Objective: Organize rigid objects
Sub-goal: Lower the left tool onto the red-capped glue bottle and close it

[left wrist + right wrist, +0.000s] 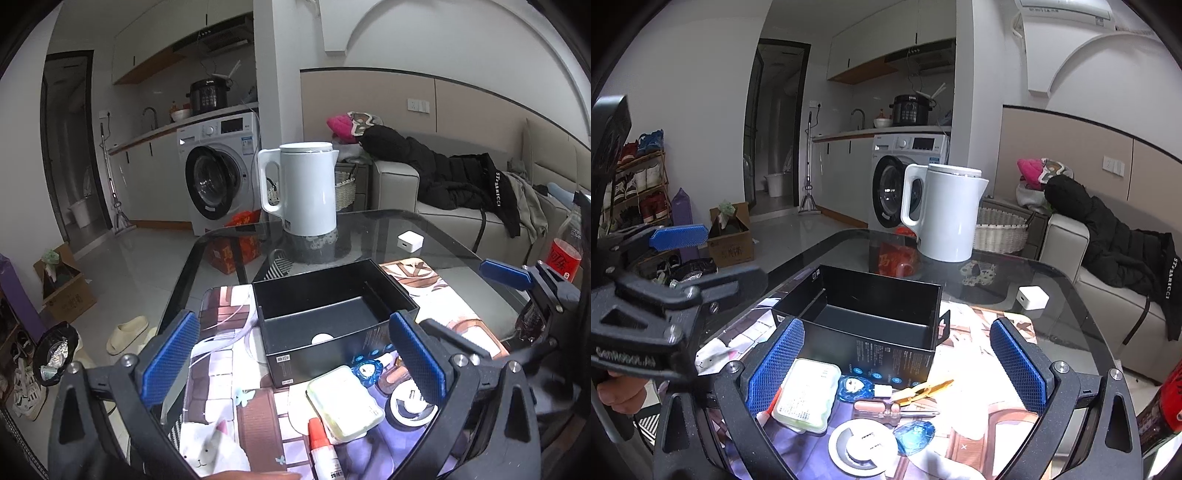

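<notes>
An open black box [332,314] stands on a printed mat [229,369] on the glass table; it also shows in the right wrist view [864,317]. In front of it lie a pale green case [345,402] [807,395], a glue bottle [323,450], a blue badge [367,369] [853,387], a round white-and-grey disc [862,448], a small screwdriver [894,408] and yellow clippers [923,389]. My left gripper [291,362] is open and empty over the mat. My right gripper [897,365] is open and empty above the small items.
A white kettle [303,188] [945,214] stands at the table's far side. A white charger cube [410,240] [1032,297] lies to the right. A cola bottle [565,251] stands at the right edge. A sofa with dark clothes [454,177] is beyond.
</notes>
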{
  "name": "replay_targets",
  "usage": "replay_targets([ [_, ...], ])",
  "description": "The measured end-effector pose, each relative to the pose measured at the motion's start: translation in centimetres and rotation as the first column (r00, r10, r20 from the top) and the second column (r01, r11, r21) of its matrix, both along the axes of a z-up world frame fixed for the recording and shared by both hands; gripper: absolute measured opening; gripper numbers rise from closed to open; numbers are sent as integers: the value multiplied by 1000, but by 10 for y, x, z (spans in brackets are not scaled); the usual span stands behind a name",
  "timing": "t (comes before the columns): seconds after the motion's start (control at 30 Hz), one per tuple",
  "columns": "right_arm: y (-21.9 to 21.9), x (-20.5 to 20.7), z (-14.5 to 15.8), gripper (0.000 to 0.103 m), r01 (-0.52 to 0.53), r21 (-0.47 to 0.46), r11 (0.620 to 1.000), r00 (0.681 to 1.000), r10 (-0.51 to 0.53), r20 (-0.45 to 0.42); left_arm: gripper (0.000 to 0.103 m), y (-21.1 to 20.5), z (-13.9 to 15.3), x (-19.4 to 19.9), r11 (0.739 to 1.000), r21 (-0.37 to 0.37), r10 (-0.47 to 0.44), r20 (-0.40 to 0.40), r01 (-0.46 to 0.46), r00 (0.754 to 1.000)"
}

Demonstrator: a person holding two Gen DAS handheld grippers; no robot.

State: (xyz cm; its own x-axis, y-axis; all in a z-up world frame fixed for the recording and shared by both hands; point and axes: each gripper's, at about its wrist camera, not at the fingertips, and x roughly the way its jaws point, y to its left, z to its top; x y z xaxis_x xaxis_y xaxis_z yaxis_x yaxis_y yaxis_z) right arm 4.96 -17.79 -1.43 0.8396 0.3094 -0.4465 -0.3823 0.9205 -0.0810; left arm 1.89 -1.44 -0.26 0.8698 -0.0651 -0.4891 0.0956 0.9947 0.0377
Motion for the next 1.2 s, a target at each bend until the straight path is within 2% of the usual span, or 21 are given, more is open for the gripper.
replay_targets([
  [0.03,-2,4,0,103,5,1,1000,1000,-5,-15,103,-1,-1,2,1000,1,-5,-15,5,1000],
  [0.17,-10,27,-9,103,37,-7,999,985,-37,-171,103,-1,-8,12,1000,-6,2,-100,-2,995],
  [0.3,-15,37,-19,103,50,-51,997,973,-60,-222,103,3,-22,22,999,-1,35,-209,-36,977],
  [0.4,-17,45,-28,103,49,-76,996,958,-68,-278,103,4,-41,31,999,7,35,-332,-34,943],
  [0.57,-9,47,-50,103,-32,-139,990,926,-22,-376,102,-5,-69,34,999,41,22,-455,-4,890],
  [0.73,-1,35,-65,103,-80,-204,976,916,-9,-402,102,-13,-82,27,998,49,-15,-512,46,859],
  [0.9,3,33,-70,102,-91,-216,972,908,-9,-419,102,-15,-96,28,995,80,-12,-552,67,834],
  [1.07,5,30,-69,102,-100,-228,969,909,-4,-416,101,-18,-106,22,987,117,-23,-560,106,828],
  [1.13,5,32,-68,102,-96,-223,970,910,-5,-414,101,-25,-113,19,977,161,-21,-573,138,820],
  [1.17,5,32,-68,102,-95,-224,970,911,-6,-412,102,-25,-114,18,978,164,-17,-557,130,830],
  [1.2,6,32,-68,102,-96,-227,969,913,-5,-409,102,-25,-114,17,980,156,-17,-559,126,829],
])
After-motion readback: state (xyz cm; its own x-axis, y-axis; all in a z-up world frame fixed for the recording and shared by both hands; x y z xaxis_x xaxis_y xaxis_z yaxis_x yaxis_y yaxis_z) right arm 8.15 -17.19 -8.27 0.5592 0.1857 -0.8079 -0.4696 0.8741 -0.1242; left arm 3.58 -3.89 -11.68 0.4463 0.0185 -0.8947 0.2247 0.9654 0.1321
